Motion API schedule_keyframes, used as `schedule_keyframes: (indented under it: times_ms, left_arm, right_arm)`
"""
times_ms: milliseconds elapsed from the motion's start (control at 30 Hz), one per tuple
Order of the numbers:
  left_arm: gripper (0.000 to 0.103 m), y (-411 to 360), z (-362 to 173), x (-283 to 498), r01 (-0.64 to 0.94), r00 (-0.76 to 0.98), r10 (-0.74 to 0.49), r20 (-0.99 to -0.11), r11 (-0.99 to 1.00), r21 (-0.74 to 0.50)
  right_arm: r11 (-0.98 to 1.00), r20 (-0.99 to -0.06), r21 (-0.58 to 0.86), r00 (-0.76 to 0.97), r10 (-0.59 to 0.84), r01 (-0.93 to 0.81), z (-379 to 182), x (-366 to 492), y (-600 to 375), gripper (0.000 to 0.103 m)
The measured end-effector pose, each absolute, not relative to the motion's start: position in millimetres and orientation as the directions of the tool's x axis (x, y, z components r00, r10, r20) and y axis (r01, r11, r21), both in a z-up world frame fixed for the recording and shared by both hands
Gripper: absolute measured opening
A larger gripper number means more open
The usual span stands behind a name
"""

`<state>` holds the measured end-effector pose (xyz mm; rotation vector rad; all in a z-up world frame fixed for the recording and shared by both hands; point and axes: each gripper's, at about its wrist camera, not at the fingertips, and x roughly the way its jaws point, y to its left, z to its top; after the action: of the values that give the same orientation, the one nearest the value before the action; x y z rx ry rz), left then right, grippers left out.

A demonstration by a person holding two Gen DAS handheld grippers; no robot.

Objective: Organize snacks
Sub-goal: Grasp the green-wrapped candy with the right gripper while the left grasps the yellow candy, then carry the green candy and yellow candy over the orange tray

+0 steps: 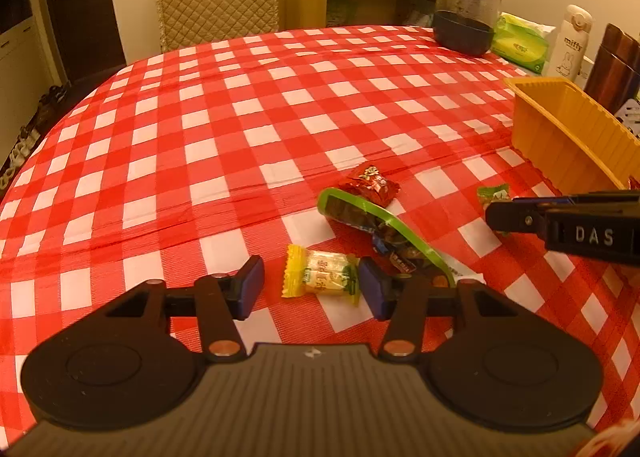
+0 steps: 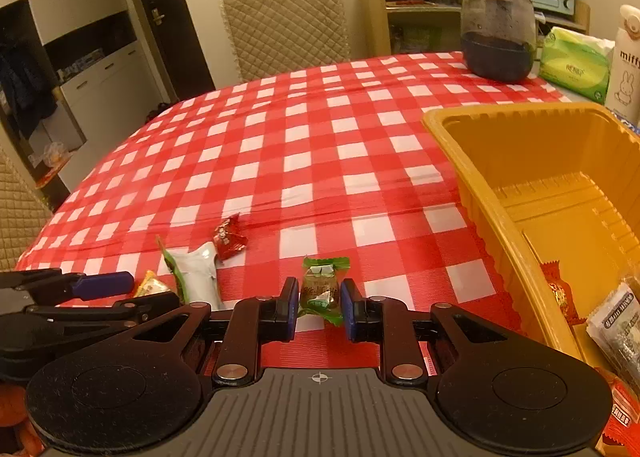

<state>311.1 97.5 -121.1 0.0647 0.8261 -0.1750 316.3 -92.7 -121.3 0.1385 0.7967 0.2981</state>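
Red-checked tablecloth (image 2: 280, 145) carries loose snacks beside the yellow tray (image 2: 472, 177), so the right gripper (image 2: 319, 307) brackets the green candy (image 2: 322, 289), jaws not visibly pressing, while the left gripper (image 1: 310, 287) stands spread around the yellow candy (image 1: 320, 277).

left gripper (image 1: 311, 285) spread, right gripper (image 2: 319, 307) seemingly narrower

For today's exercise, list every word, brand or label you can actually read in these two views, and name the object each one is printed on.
"miffy": on the white bottle with a rabbit drawing, at the table's far right.
"DAS": on the black body of the right claw, seen from the left wrist view.
Too small or blurred to read: print on the green tissue pack, the yellow candy, the green candy and the packets in the yellow tray.
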Motion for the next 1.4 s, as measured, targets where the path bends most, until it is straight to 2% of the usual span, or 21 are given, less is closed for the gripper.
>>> schedule_keyframes:
  times_ms: [100, 167, 233, 300, 467, 867, 1400]
  left_arm:
    - [0.044, 93, -122, 310, 0.197, 0.666, -0.131, -0.734, 0.980, 0.004]
    - [0.038, 89, -122, 308, 0.214, 0.671, -0.134, -0.729, 0.977, 0.018]
    - [0.027, 87, -122, 307, 0.226, 0.670, -0.147, -0.728, 0.974, 0.011]
    - [0.024, 84, -121, 306, 0.224, 0.671, -0.136, -0.728, 0.974, 0.024]
    - [0.023, 83, -116, 303, 0.191, 0.681, -0.107, -0.724, 0.981, 0.035]
    - [0.023, 82, -79, 280, 0.087, 0.708, -0.086, -0.701, 0.996, -0.035]
    - [0.023, 23, -22, 182, 0.066, 0.727, -0.141, -0.672, 0.989, -0.136]
  right_arm:
    - [0.949, -0.683, 0.242, 0.659, 0.315, -0.202, -122, 317, -94, 0.023]
    - [0.948, -0.682, 0.244, 0.658, 0.318, -0.205, -121, 317, -93, 0.023]
    - [0.947, -0.681, 0.245, 0.658, 0.321, -0.208, -121, 316, -92, 0.023]
    - [0.946, -0.679, 0.247, 0.659, 0.322, -0.209, -121, 316, -92, 0.023]
    - [0.947, -0.675, 0.252, 0.665, 0.321, -0.201, -118, 316, -95, 0.023]
    - [0.935, -0.648, 0.234, 0.674, 0.354, -0.266, -98, 296, -91, 0.023]
    - [0.955, -0.645, 0.194, 0.704, 0.296, -0.223, -46, 197, -154, 0.023]
